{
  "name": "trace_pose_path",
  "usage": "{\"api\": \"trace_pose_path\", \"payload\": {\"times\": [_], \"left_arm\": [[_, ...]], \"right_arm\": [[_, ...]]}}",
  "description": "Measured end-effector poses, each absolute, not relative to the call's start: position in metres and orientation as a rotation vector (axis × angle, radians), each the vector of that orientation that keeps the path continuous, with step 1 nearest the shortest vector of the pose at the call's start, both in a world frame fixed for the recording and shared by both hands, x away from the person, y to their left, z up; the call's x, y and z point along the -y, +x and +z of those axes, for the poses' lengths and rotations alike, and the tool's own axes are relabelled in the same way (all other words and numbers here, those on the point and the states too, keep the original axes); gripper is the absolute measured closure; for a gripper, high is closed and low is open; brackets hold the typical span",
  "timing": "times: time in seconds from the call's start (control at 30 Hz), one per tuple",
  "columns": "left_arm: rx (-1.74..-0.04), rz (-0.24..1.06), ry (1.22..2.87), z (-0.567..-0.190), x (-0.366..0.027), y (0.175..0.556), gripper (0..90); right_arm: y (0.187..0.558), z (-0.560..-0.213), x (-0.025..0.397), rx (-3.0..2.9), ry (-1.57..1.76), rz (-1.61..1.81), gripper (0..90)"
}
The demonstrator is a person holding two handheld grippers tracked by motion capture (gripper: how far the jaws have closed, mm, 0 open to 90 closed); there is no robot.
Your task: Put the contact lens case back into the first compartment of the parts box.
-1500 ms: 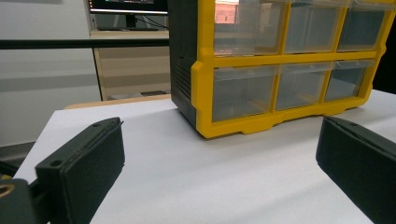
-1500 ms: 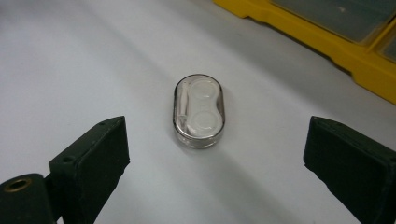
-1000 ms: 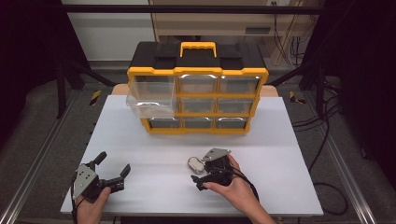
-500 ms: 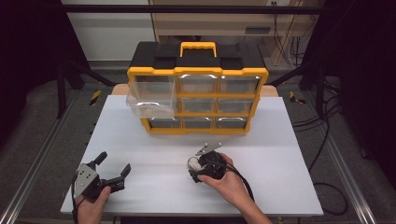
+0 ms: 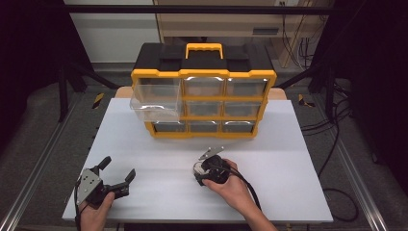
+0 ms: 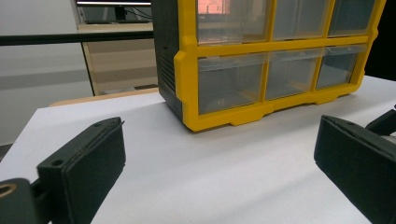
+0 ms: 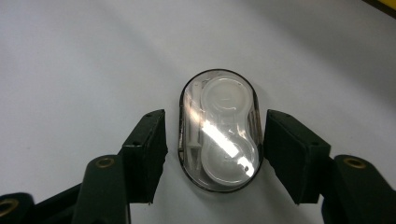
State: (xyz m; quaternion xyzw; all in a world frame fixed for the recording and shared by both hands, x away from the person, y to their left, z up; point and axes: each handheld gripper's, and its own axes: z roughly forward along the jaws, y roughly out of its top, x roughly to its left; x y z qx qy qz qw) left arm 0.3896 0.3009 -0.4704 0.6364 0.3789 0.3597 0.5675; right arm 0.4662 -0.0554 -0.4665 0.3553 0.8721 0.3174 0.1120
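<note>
A: Change from a second back?
B: Right gripper rolled over and tipped down toward the tabletop, grey plate now angled up at the far side. Moved slightly toward the organiser. Left gripper unchanged, same spot near the front left corner.

A: Right gripper state?
B: Jaws apart, straddling a clear oval case lying flat on the tabletop. Small gap visible on each side between pad and case; not clamped. White moulded insert inside the case, glare across it.

A: Left?
B: Jaws spread wide, nothing between them, bare tabletop below. Pointed at the lower left corner of the organiser.

A: Surroundings?
B: Yellow-and-black drawer organiser standing at the far middle of the tabletop, handle on top. Upper left clear drawer pulled out, overhanging the front. Other drawers flush.

A: Obstructions?
B: From above, case mostly hidden under the right gripper and hand. Open tabletop between case and organiser.
</note>
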Motion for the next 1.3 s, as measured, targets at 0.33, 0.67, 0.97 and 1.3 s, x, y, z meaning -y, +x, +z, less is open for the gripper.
{"api": "trace_pose_path", "payload": {"times": [0.33, 0.67, 0.97, 1.3], "left_arm": [[-0.887, 0.847, 1.495, -0.470, -0.301, 0.390, 2.0], [-0.890, 0.849, 1.491, -0.470, -0.301, 0.390, 2.1], [-0.895, 0.852, 1.491, -0.470, -0.302, 0.390, 2.3], [-0.895, 0.851, 1.492, -0.471, -0.302, 0.390, 2.4]], "right_arm": [[0.467, -0.468, 0.054, -2.564, 1.042, 0.917, 44.8], [0.468, -0.470, 0.052, -2.557, 1.021, 0.900, 49.0], [0.466, -0.468, 0.051, -2.547, 0.997, 0.896, 49.2], [0.467, -0.444, 0.059, -2.489, 0.961, 0.998, 49.2]]}}
